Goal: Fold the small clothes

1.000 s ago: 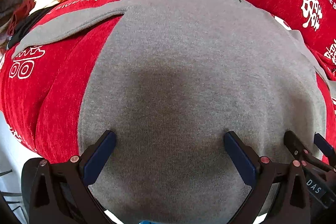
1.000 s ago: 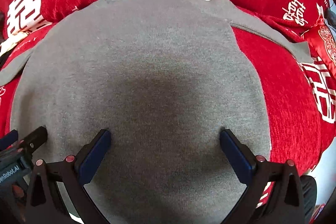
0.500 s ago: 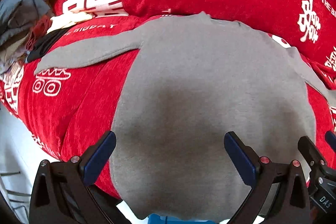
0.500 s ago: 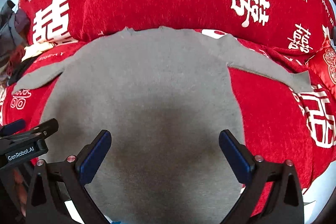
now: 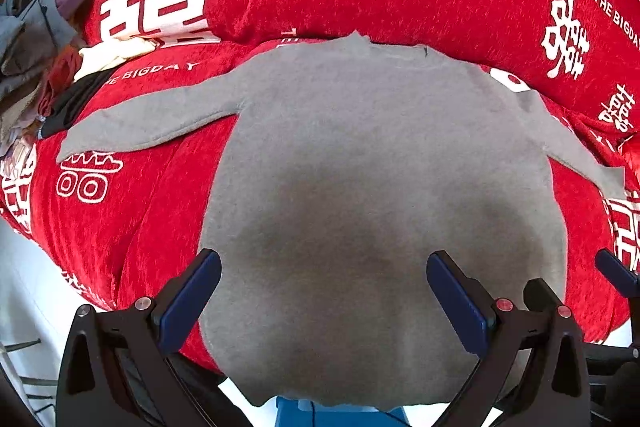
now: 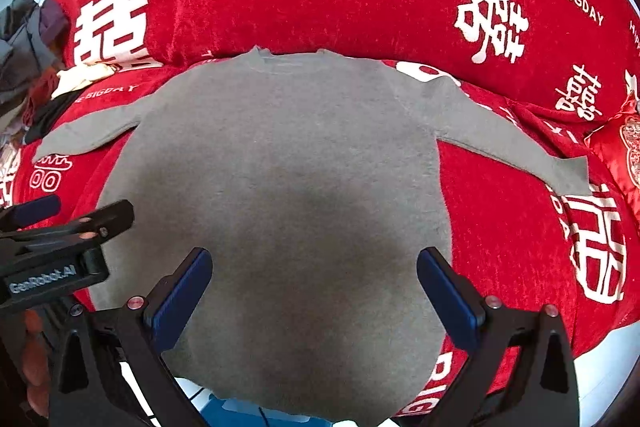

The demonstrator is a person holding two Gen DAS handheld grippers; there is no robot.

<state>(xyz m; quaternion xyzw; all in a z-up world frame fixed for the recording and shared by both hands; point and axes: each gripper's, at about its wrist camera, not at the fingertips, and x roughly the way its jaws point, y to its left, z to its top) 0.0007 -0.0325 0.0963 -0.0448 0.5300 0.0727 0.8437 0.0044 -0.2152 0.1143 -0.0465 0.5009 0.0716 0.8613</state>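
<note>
In the right wrist view alone, fingers (image 6: 34, 355) show; both hand-held grippers gape above the sweater (image 6: 280, 167)

Grey sweater (image 5: 360, 163) flat, sleeves outspread

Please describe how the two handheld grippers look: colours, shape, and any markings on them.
Both the left gripper and the right gripper have black angular frames with triangular cut-outs, flat dark blue finger pads and small reddish and silver bolts. The right wrist view shows white "GenRobot.AI" lettering on the left gripper's side.
</note>
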